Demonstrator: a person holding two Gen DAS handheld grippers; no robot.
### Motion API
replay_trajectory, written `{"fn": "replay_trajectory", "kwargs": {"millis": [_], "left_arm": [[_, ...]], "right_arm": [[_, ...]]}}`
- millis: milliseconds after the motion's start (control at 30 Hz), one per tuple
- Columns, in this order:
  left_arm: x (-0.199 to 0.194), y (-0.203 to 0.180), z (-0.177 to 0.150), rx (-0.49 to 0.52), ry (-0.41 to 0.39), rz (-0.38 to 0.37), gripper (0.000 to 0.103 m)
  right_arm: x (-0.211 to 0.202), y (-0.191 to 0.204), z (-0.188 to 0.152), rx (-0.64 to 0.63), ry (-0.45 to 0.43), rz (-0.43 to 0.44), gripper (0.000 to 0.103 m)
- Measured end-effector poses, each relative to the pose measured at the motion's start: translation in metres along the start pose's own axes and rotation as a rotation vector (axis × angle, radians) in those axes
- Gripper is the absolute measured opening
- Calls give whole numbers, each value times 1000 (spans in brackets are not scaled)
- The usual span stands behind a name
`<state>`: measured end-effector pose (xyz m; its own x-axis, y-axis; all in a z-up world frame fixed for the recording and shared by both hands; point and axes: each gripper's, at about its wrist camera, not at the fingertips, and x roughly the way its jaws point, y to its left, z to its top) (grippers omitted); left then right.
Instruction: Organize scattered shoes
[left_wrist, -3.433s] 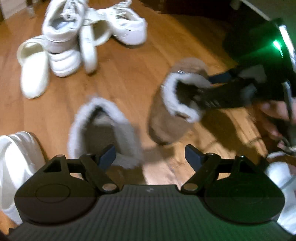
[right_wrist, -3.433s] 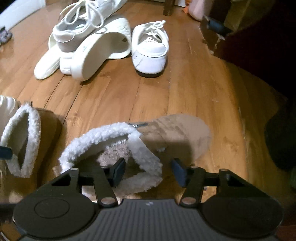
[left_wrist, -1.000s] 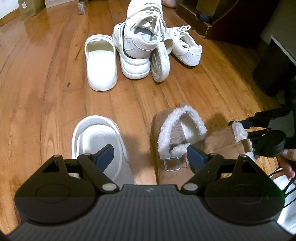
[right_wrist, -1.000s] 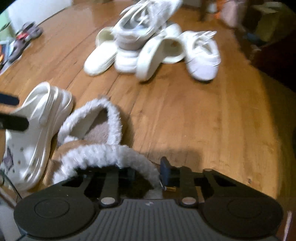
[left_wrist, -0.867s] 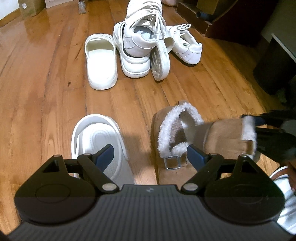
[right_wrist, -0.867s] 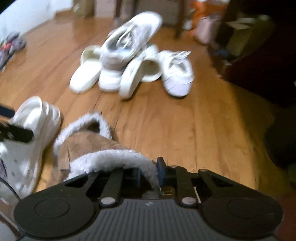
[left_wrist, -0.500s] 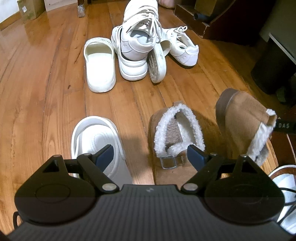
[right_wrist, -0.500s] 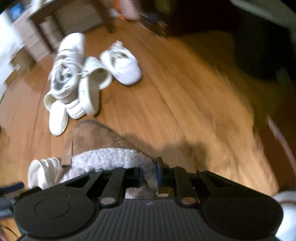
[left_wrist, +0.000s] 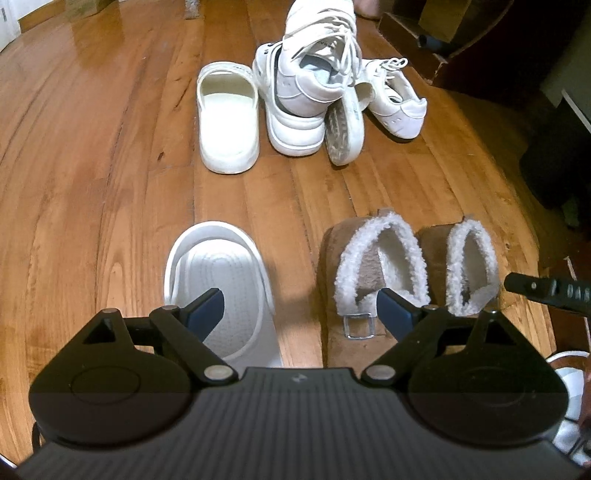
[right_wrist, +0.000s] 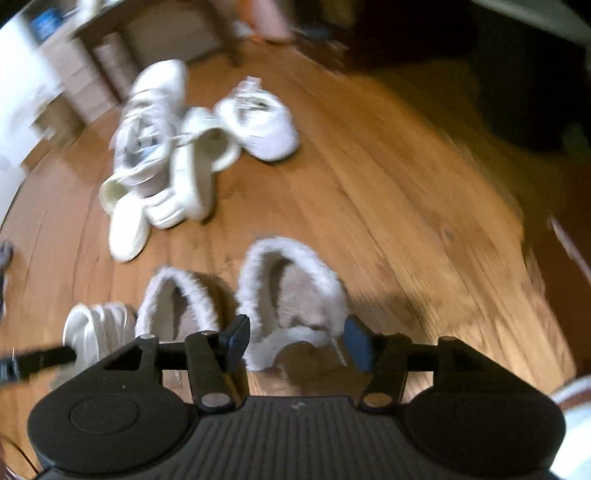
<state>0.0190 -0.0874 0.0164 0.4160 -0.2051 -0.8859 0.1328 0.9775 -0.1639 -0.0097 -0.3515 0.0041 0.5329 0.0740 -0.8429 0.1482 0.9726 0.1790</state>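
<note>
Right claw hung above the wood floor, its jaws just opened to about half width, nothing pinched; the heel of the right slipper sat between and just beyond the pads, which stood clear of its fleece rim. The view was motion-blurred. Left slipper lay just left of that claw, side by side with its mate, the two touching or nearly so, toes pointing away. A white clog lay further left, beside the left slipper, with the tip of the other claw crossing in front of it. Left claw was spread wide and empty, pointed steeply down at the floor. White clog lay under its left finger; left slipper, brown with a fleece lining and a metal buckle on the heel strap, lay under its right finger. Right slipper lay just right of that claw, close against its mate. Well ahead of both claws sat a heap: a white slide flat on the floor, a sneaker stacked on another, a slide on edge leaning against them, and a third sneaker at right.
</note>
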Motion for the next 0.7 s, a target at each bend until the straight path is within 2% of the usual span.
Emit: {"fn": "replay_trajectory", "kwargs": {"millis": [100,233,367,567,700], "left_arm": [[-1,4,-2,-17,1,-8,90],[5,9,-4,-20,13,-21,91],[9,17,0,-17,14,-10,91],[4,50,2,-110,-3,-4,91],[4,66,2,-144,1,19,91]], "right_arm": [[2,19,-6,-90,-9,14,67],[10,36,-6,-126,-7,46,73],[23,47,8,-123,10,25,76],[73,51,17,-19,93,20,82],[101,56,10,-58,150,-11,83]]}}
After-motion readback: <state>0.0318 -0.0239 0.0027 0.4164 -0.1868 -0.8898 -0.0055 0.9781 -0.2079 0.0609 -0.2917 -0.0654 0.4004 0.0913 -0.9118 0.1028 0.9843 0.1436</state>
